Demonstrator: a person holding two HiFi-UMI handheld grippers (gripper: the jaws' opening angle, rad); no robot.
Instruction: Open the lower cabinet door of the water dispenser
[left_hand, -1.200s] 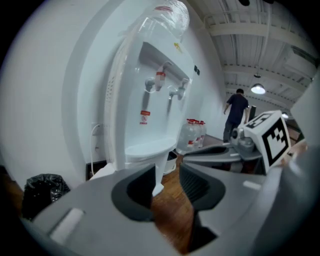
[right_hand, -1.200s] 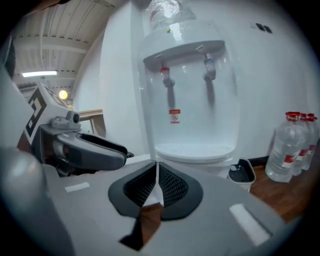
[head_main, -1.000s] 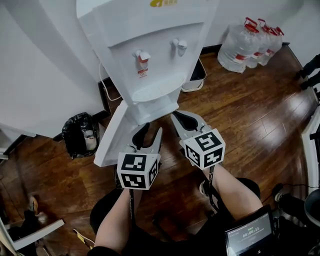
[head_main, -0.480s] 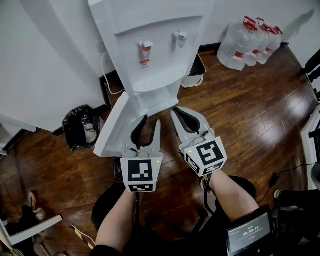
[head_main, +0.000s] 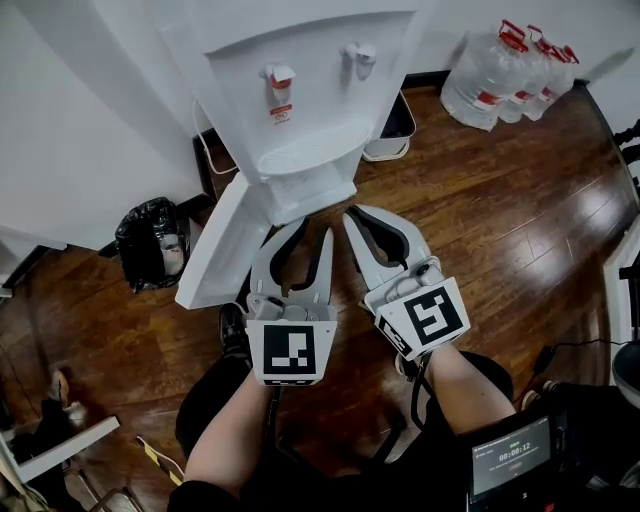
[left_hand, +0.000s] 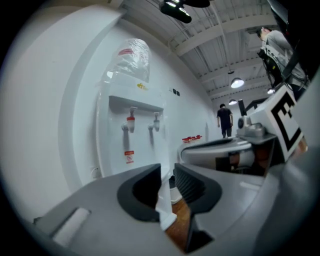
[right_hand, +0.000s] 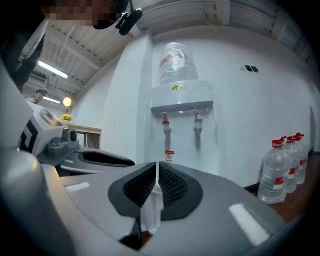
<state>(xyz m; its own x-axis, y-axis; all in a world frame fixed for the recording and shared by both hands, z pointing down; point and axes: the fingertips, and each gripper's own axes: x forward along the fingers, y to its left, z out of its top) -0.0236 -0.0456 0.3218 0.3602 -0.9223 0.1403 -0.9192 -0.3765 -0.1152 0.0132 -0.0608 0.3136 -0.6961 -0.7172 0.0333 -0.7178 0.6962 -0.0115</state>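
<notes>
Two grippers face the dispenser (head_main: 300, 110); lower door (head_main: 215, 245) open.
Dispenser at 12 o'clock, its door swung out toward 9 o'clock, just beside the left gripper (head_main: 313, 232). Left jaws narrowly apart, have just been closing, nothing between them. Right gripper (head_main: 355, 218) at 3 o'clock of the left: jaws together, empty.

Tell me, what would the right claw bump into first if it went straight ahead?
Likely the tall white plastic water dispenser, low on its front; how far off is hard to tell.
</notes>
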